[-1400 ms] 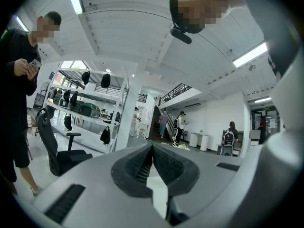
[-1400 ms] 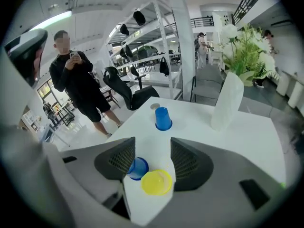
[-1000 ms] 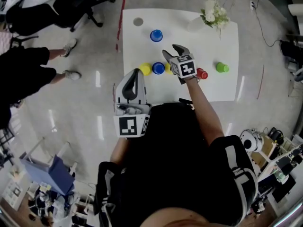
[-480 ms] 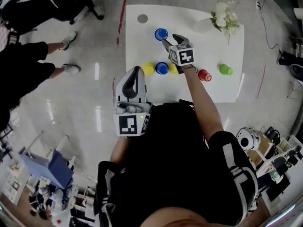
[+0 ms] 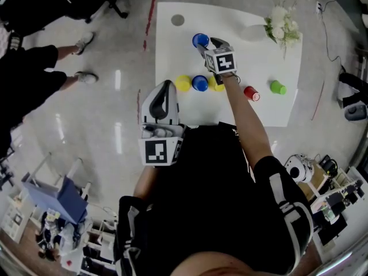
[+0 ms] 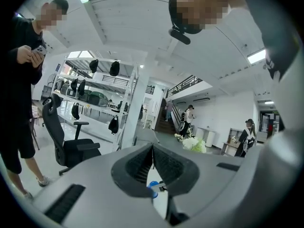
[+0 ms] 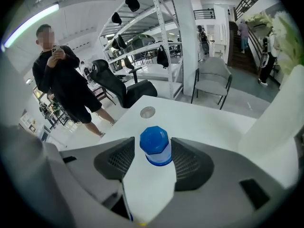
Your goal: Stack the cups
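1. As the right gripper [image 5: 210, 43] reaches past the row of cups [image 5: 199, 83], its jaws, just opening wider, straddle the far blue cup [image 7: 155, 146] on the table [image 5: 172, 50] without touching it.
2. The left gripper [image 6: 153, 156] hangs back, jaws together.
3. A pickup seems next.

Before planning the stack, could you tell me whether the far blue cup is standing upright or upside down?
Upside down: the far blue cup shows a closed, flat top and widens toward the table.

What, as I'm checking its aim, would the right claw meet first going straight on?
Probably the upturned blue cup standing between the right claw's jaws, which just opened wider; depth is unclear.
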The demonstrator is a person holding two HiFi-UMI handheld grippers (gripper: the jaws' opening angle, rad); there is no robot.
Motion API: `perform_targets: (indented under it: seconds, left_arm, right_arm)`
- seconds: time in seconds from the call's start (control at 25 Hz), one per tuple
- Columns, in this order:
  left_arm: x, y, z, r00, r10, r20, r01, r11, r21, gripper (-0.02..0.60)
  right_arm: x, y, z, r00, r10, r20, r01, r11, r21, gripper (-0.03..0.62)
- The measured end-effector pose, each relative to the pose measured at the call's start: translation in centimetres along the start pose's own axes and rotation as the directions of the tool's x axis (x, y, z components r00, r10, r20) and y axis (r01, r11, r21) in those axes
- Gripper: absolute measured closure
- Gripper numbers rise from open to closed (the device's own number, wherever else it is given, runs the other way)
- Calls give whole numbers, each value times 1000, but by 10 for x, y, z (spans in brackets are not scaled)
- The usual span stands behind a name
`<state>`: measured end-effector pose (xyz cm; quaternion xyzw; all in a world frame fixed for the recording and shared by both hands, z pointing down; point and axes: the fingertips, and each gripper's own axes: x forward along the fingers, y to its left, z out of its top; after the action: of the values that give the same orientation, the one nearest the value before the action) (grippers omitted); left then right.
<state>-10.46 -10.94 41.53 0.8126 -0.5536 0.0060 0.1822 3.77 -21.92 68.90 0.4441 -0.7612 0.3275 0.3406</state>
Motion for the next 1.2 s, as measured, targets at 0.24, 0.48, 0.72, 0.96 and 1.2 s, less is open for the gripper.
perform_targets:
  seconds: [0.24,0.48,0.72,0.96,1.2]
  left_arm:
    - [1,7,-2,1000,18,9,-18,1000,16,560]
    - [0,8,-4,999,35,-1,-35,999,-12,560]
    - [-9,6,-2,999,46,10,-47,999,5,560]
    - [-19,6,2,998,51,23,-51,999,11,560]
    - [-30,3,5,998,47,42,-48,999,22,560]
  right_arm:
    - [10,0,-2,1000,8,-17,-8,1000,-4,338]
    - [16,-2,-5,1000,-2,-31,2,1000,-10,356]
    - [14,-1,-6,999,-12,-36,12,1000,-17,361]
    - [7,2,-4,999,-21,-28,20,999,-26,362]
    - [-10,6,-6,1000,-27,-4,27,999,-29,362]
